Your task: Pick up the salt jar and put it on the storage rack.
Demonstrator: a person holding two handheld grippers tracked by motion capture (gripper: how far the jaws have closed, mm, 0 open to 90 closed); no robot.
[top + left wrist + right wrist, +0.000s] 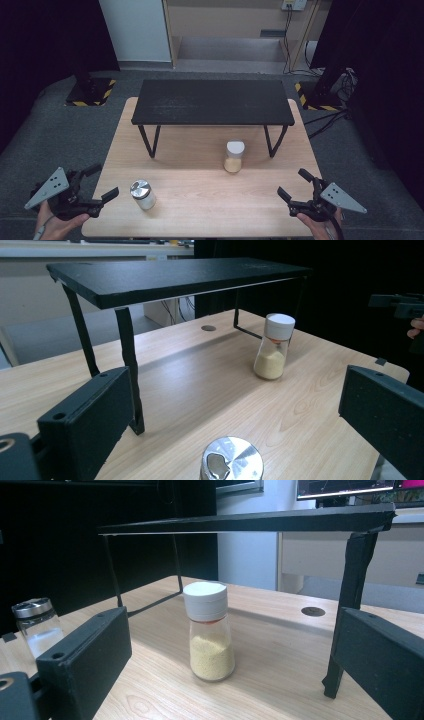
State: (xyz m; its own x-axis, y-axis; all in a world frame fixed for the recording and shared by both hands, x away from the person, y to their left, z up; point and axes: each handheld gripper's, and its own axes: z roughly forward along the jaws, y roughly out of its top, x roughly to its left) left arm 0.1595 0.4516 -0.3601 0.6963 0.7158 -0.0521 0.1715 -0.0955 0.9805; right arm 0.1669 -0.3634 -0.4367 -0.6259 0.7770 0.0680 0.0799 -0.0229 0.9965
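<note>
High view: left gripper (102, 197) and right gripper (294, 191) sat at near corners of table (200, 220), jaws spread wide, nothing held. Steel-lid shaker (143, 194) stood upright just beside left gripper; left gripper view had its lid (232, 459) between jaws, not touched, likely lined up for grab. White-cap jar (234, 156) with yellow powder stood near front edge of black shelf (212, 102), centred in right gripper view (209, 631), apart from jaws. Shelf top bare, probable destination.

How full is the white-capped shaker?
Under half full: in the white-capped shaker, yellow powder fills only the lower part of the glass; above it the glass is clear.
</note>
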